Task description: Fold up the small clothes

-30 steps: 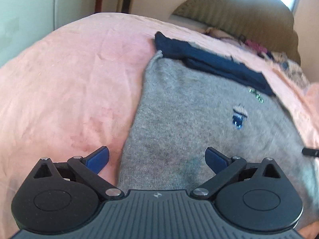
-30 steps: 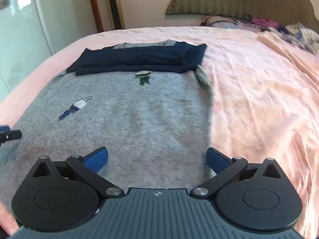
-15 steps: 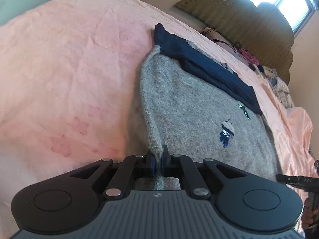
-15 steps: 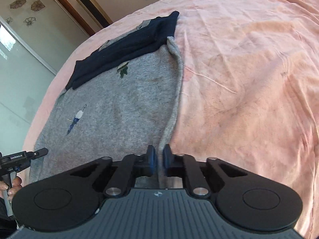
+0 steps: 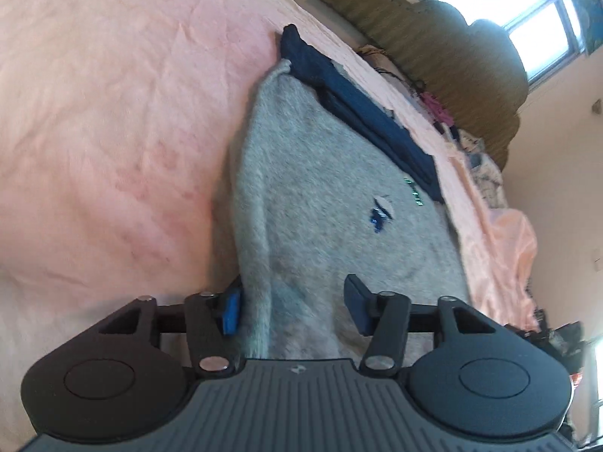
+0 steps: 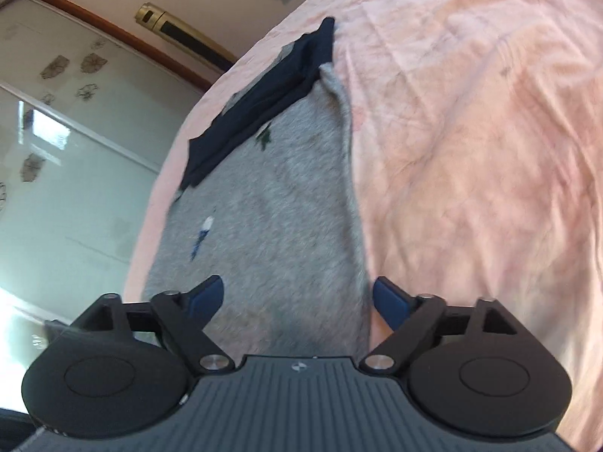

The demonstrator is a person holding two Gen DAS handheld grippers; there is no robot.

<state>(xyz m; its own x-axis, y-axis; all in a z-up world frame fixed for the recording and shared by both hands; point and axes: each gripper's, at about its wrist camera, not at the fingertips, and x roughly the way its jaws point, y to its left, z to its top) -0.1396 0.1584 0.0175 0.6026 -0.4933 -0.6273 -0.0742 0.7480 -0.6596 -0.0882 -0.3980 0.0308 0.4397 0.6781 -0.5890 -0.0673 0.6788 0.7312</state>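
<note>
Lengthwise, the grey sweater [image 5: 320,203] runs away from both grippers toward its navy band [image 5: 361,113]. Fuzzy knit, small embroidered motifs. Left gripper [image 5: 294,305] and right gripper [image 6: 297,297] both gape, straddling its hem corners.

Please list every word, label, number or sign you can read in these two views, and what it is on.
No text is readable.
Gripper body: a small embossed emblem, no letters.
Grey sweater: small embroidered motifs, pictures only, blurred.
Glass door: flower decals, no writing.

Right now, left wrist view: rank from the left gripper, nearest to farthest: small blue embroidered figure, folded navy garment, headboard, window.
From the left gripper, open over the grey sweater:
1. Small blue embroidered figure, ahead, slightly right, on the sweater.
2. Folded navy garment, across the sweater's far end.
3. Headboard, upper right.
4. Window, top right, above the headboard.
</note>
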